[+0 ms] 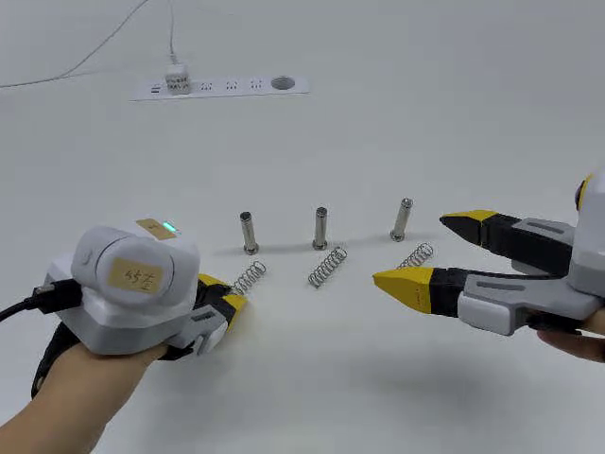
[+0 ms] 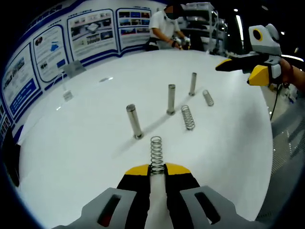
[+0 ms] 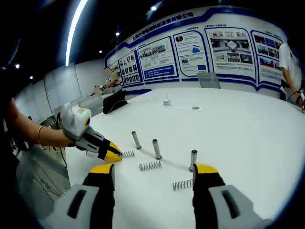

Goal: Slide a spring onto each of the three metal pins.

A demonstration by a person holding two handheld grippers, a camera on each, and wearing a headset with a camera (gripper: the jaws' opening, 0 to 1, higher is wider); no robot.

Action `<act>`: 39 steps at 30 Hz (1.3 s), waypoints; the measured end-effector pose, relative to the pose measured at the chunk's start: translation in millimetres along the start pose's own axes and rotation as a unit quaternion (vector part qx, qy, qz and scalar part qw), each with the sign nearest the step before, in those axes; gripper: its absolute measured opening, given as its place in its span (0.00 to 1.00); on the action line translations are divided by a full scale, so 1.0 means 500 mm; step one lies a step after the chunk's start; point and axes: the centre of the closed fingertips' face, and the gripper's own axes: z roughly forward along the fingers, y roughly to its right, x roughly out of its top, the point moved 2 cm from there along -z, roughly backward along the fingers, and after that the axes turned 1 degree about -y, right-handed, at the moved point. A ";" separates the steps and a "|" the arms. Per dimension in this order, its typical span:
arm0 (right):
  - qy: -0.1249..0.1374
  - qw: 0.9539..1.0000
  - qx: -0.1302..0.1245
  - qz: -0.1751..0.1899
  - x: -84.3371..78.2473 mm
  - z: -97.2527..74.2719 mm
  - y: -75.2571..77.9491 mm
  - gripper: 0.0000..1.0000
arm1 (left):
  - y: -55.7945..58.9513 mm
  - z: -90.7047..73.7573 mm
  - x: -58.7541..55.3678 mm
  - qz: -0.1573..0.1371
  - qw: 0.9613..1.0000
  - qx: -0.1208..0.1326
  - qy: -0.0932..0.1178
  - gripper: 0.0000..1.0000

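"While the left tool (image 2: 157, 168) sits on that spring, which step are we at?"

"1st of 3, I'd say. No pin wears a spring yet. The left tool's jaws are drawn narrow, w/ the near end of the left spring (image 2: 156, 151) pinched btwn the tips. The spring looks to lie flat on the surface (image 1: 378, 123), not lifted."

"And the right tool (image 1: 408, 248)?"

"Jaws spread wide, holding nothing. It hovers nr the right spring (image 1: 416, 254), tips pointing to 9 o'clock in the head view."

"Next move?"

"My guess: lift the left spring, tip it upright, line its open end over the top of the left pin (image 1: 248, 232) and let it run down the shaft. The pin's thin on a small foot, so if it stands loose a sideways nudge could topple it. The right tool may need to steady it."

"Where's everything, head view?"

"Pins stand in a row running 9 to 3 o'clock: left pin, middle pin (image 1: 320, 228), right pin (image 1: 403, 218), well apart. Each spring lies just beside its own pin. The left spring's at 6 o'clock of the foot, the middle spring (image 1: 327, 266) abt 5 o'clock, the right spring abt 4 o'clock."

"Count, pls."

"3 pins, 3 springs, 2 tools. Plus 1 power strip (image 1: 219, 86) far off at 12 o'clock, w/ a plug in it."
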 end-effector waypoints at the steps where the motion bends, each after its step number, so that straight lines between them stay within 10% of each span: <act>1: 0.000 1.000 0.000 0.001 0.000 0.000 -0.001 0.67 | 0.000 0.000 0.000 0.001 1.000 0.001 -0.001 0.11; 9: -0.003 1.000 -0.002 0.007 -0.006 0.002 -0.006 0.66 | 0.003 -0.004 -0.002 -0.042 0.999 -0.006 -0.006 0.10; 21: 0.012 0.999 0.017 0.024 0.016 0.010 -0.031 0.65 | 0.020 -0.062 0.055 -0.119 0.989 -0.027 0.081 0.09; 39: 0.064 0.992 0.089 0.070 0.085 0.042 -0.115 0.54 | 0.088 -0.146 0.120 -0.099 0.978 -0.053 0.178 0.10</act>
